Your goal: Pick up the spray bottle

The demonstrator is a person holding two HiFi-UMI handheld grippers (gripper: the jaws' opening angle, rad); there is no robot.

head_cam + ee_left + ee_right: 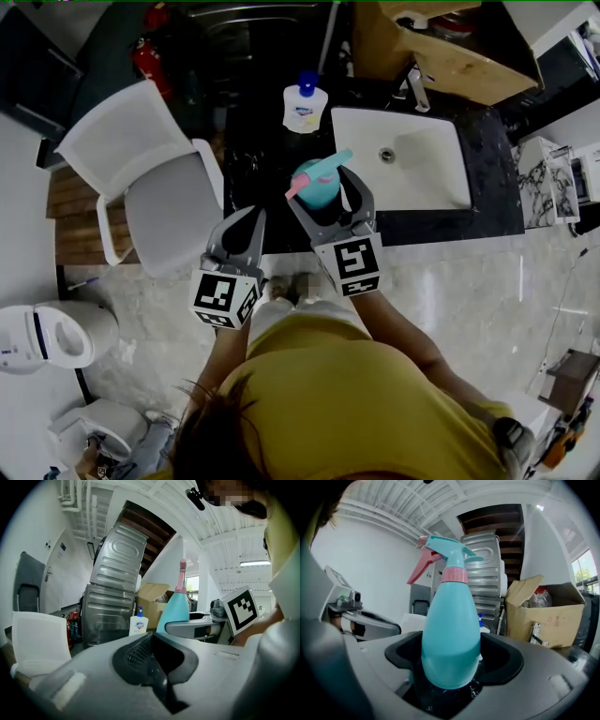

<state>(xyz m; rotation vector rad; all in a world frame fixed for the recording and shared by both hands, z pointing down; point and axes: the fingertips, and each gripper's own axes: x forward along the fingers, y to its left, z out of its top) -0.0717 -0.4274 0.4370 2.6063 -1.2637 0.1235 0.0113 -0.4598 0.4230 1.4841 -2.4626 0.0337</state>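
The spray bottle (314,180) is teal with a pink trigger and collar. It stands upright between the jaws of my right gripper (325,192), over the dark countertop (253,159) just left of the sink. In the right gripper view the bottle (451,634) fills the middle, and the right gripper (452,651) is shut on its lower body. My left gripper (246,225) is beside it to the left, shut and empty. From the left gripper (152,637), the bottle (176,611) shows ahead to the right.
A white soap pump bottle (305,105) stands further back on the counter. A white sink (403,159) with a faucet (417,89) lies to the right. A white chair (150,178) stands at the left, a cardboard box (441,42) behind the sink.
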